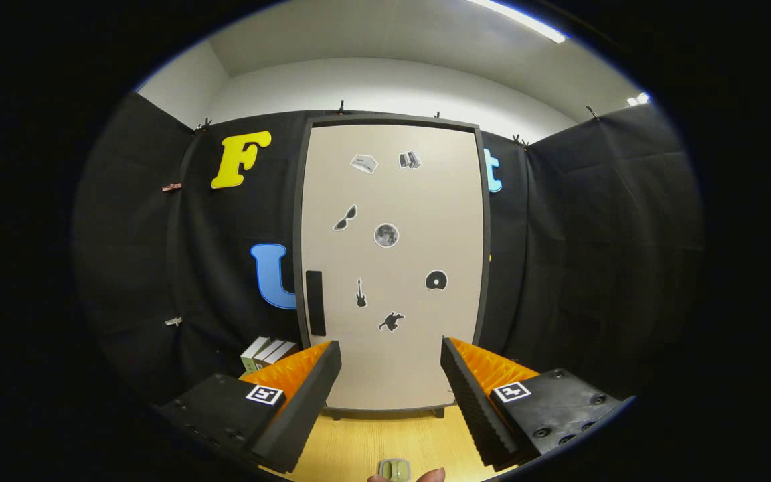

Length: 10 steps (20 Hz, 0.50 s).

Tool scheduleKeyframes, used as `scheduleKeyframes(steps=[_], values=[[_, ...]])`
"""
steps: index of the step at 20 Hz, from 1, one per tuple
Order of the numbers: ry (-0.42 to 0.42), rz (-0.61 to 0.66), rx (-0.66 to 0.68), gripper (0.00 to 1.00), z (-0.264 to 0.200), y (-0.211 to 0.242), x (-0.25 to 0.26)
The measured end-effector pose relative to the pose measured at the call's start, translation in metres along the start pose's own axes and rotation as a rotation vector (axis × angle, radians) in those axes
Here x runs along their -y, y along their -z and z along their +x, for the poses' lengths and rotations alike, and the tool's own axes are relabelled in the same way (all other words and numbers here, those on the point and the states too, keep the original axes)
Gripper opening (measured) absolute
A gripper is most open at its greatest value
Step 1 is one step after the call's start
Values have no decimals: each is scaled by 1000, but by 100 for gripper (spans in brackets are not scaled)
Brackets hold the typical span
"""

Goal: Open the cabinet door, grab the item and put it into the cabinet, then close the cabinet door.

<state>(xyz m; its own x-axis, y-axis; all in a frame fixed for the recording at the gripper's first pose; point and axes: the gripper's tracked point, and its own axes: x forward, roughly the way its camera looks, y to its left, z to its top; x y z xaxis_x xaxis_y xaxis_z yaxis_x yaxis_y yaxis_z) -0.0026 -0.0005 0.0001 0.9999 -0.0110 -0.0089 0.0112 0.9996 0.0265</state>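
A tall beige cabinet (392, 268) with a dark frame stands straight ahead on a wooden table (372, 442); its door is closed and carries several small stickers. A black vertical handle (315, 302) sits near the door's lower left edge. My gripper (391, 358) is open, fingers wide apart, with the door's lower part seen between them and some distance beyond. Nothing is between the fingers. A small green and white box (266, 353) stands left of the cabinet, partly hidden behind the left finger (308, 395).
Black cloth walls close in on the left, right and behind the cabinet. A person's fingertips (405, 476) hold a small pale green object (395, 468) just below the fingers, near the table's front.
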Motion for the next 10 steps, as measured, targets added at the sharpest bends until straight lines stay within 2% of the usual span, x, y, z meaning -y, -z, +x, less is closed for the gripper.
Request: scheduleKeyframes(steps=[6, 10], values=[[-57, 55, 20, 98, 16, -9, -32], [-86, 65, 44, 98, 47, -19, -63]])
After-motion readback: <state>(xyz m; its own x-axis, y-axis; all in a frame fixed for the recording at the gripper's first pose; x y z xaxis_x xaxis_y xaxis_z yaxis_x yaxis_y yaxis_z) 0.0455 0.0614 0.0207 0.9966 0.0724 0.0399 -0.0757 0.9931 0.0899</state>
